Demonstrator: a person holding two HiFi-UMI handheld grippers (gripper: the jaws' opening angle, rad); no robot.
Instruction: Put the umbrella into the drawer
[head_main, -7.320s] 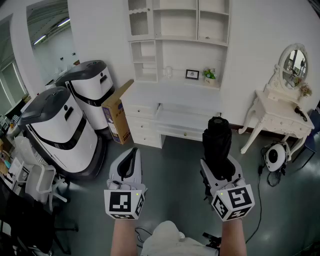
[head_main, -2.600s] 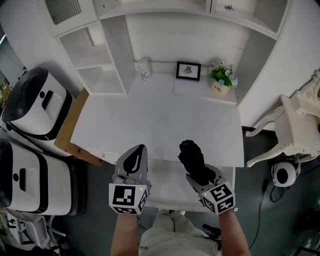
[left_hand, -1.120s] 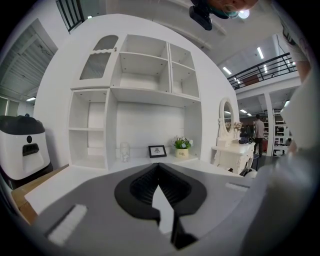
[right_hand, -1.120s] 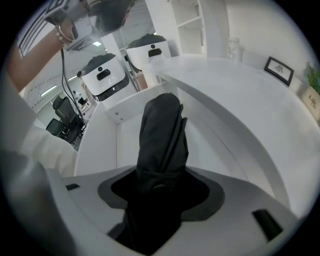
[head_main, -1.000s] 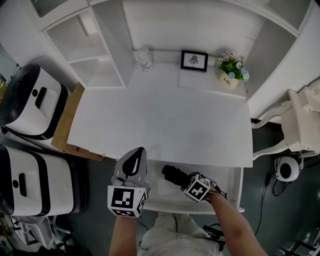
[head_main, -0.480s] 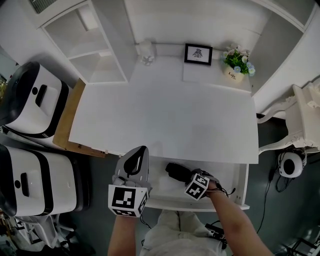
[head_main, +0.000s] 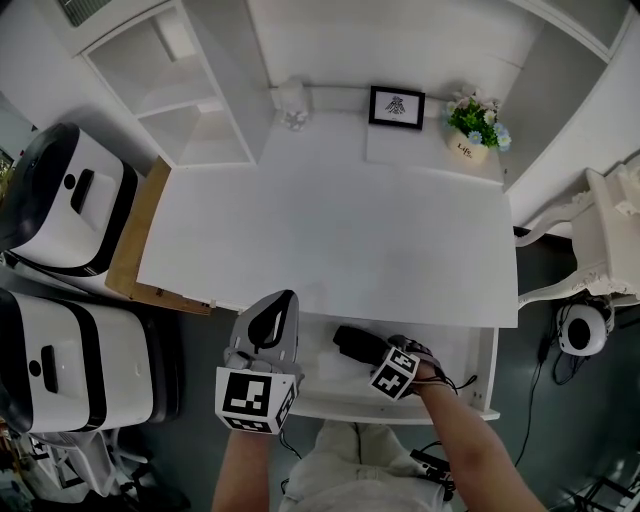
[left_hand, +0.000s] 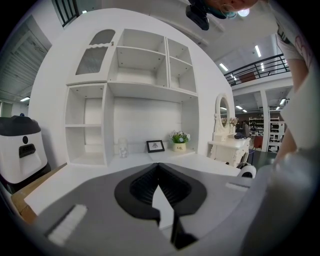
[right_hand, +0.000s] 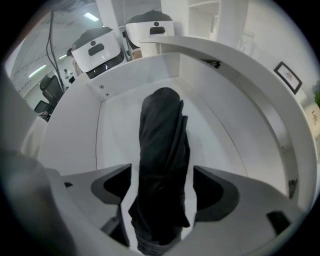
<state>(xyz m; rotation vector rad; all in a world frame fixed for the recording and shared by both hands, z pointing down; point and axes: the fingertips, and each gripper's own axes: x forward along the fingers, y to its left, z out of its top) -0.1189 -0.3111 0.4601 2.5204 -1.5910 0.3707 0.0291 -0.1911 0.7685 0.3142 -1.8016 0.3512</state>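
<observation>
The folded black umbrella (head_main: 350, 342) lies in the open white drawer (head_main: 472, 362) under the desk's front edge. My right gripper (head_main: 368, 351) points steeply down over its near end. In the right gripper view the umbrella (right_hand: 162, 150) runs away from me along the drawer floor (right_hand: 120, 130). It sits between the right gripper (right_hand: 162, 170) jaws, which are opening, with a gap on each side. My left gripper (head_main: 273, 308) hangs in front of the desk to the left of the drawer, shut and empty, and its left gripper (left_hand: 159, 169) tips meet.
The white desk top (head_main: 330, 240) carries a framed picture (head_main: 396, 106), a small potted plant (head_main: 473, 124) and a glass jar (head_main: 292, 104) at the back, with open shelves (head_main: 190, 90) above. White machines (head_main: 60, 210) and a cardboard box (head_main: 135, 240) stand left. A dressing table (head_main: 610, 240) stands right.
The right gripper has sunk a little into the drawer with the umbrella, and its jaws have spread off the umbrella. The left gripper has stayed where it was.
</observation>
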